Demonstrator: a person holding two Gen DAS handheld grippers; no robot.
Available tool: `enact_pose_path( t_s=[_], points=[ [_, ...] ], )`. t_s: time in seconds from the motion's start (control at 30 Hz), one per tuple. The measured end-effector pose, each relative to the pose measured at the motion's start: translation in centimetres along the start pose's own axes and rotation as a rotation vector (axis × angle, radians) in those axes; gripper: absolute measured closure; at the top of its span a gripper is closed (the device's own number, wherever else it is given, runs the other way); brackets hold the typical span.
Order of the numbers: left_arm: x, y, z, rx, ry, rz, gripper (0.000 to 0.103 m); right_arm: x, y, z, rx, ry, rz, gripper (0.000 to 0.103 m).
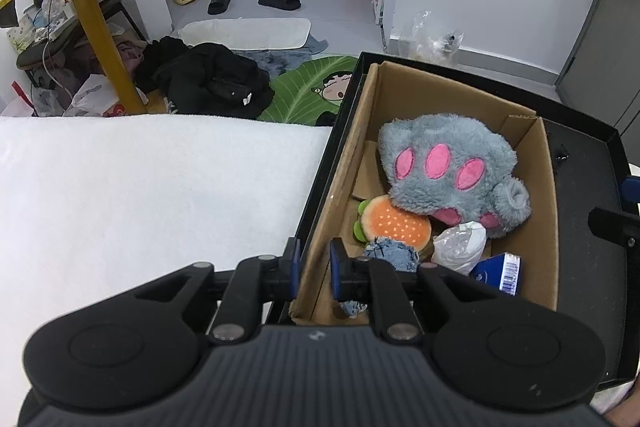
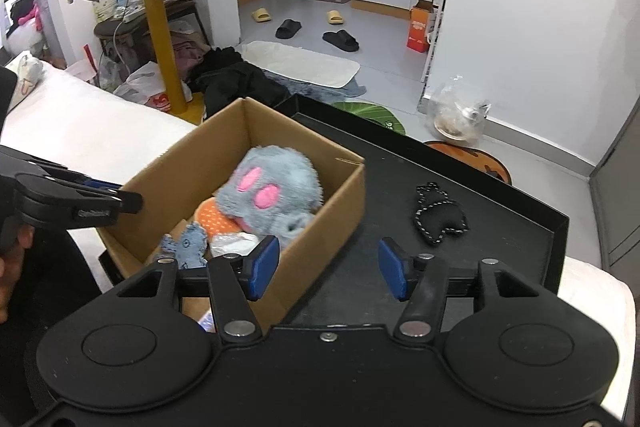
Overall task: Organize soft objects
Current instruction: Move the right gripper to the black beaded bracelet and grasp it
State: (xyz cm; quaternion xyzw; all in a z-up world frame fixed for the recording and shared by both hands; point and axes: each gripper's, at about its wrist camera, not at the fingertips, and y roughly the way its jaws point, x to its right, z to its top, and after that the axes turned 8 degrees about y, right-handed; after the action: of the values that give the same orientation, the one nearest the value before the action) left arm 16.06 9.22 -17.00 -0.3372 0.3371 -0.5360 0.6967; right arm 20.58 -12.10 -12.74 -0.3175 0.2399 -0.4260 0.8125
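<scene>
We clamp our left gripper (image 1: 314, 269) on the near wall of the cardboard box (image 1: 548, 227), steadying it and the paw plush (image 1: 448, 171) inside, while our right gripper (image 2: 328, 269) hangs open toward the small black toy (image 2: 440, 217) lying apart on the black tray (image 2: 520, 223).

Bright, even indoor light; fisheye-warped edges.

Both tongs are matte black, with 2 round discs and silver pivot screws. The left tongs (image 1: 314, 269) and right tongs (image 2: 328, 269) carry blue pads (image 2: 264, 261). Each body is ribbed.
</scene>
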Motion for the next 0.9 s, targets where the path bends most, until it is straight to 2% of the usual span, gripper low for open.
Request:
enact_pose_path(
  t_s=[0.27,0.43,0.5,0.67,0.77,0.9],
  points=[
    [1.0,-0.3,0.2,0.012,0.048,0.042,0.088,2.4,0.1,-1.1,0.013,0.002,-0.023,0.04],
    [1.3,-0.2,0.4,0.003,0.056,0.053,0.085,4.1,0.4,-1.8,0.037,0.018,-0.051,0.022],
    [1.5,-0.2,0.6,-0.001,0.06,0.056,0.082,4.9,0.6,-2.2,0.046,0.039,-0.062,0.018],
    [1.9,-0.2,0.9,0.002,0.068,0.077,0.06,7.0,1.7,-3.4,0.062,0.109,-0.045,0.016],
    [2.3,-0.3,1.2,0.013,0.075,0.092,0.054,7.9,2.6,-3.4,0.057,0.134,-0.052,0.016],
    [3.0,-0.1,1.5,0.016,0.101,0.11,0.051,8.8,3.9,-3.2,0.075,0.155,-0.057,0.016]
  ],
)
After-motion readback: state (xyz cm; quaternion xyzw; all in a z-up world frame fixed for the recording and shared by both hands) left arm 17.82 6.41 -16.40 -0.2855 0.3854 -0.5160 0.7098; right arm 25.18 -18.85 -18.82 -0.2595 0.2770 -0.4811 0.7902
